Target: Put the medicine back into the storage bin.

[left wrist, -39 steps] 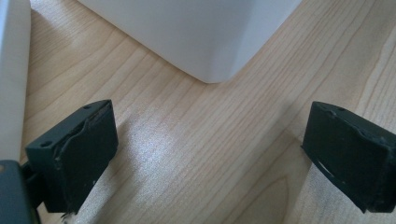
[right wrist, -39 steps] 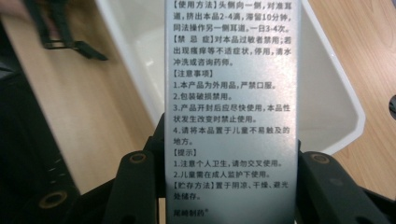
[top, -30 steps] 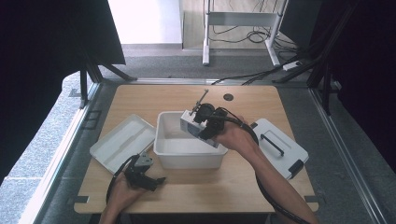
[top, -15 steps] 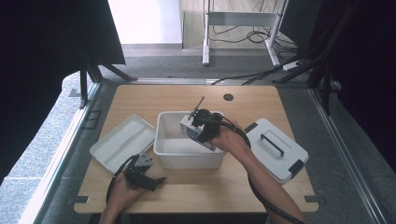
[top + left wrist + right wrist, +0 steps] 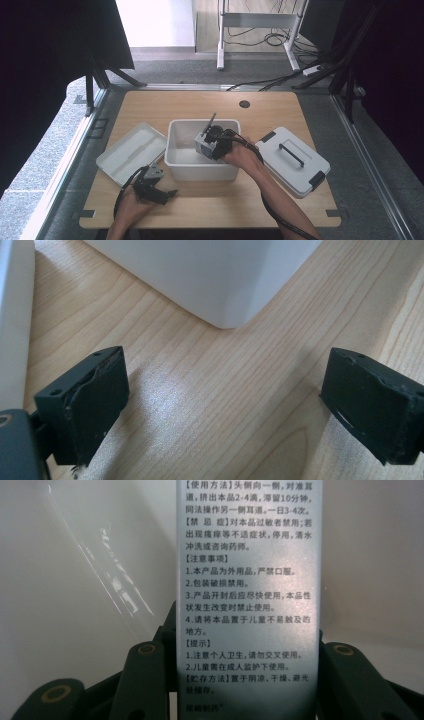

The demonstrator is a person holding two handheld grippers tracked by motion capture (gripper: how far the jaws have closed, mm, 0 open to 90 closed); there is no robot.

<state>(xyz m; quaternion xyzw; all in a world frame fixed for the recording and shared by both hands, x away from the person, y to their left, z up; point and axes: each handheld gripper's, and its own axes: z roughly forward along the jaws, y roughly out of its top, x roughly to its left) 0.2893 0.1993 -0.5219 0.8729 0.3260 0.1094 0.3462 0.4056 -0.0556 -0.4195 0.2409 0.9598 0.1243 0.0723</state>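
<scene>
A white bin stands open in the middle of the wooden table. My right gripper reaches down into it from the right, shut on a silver carton. In the right gripper view the carton stands upright with printed Chinese text, the jaws of the right gripper pressed on both its sides, the bin's white inside behind. My left gripper lies on the table in front of the bin's left corner. Its jaws stand wide open over bare wood in the left gripper view, facing the bin's corner.
A white lid lies flat to the left of the bin, its edge beside my left jaw. A closed white case with a dark handle sits on the right. A cable hole is at the back of the table.
My right gripper has sunk into the bin with the silver carton in its grip. The left hand and its gripper have kept still.
</scene>
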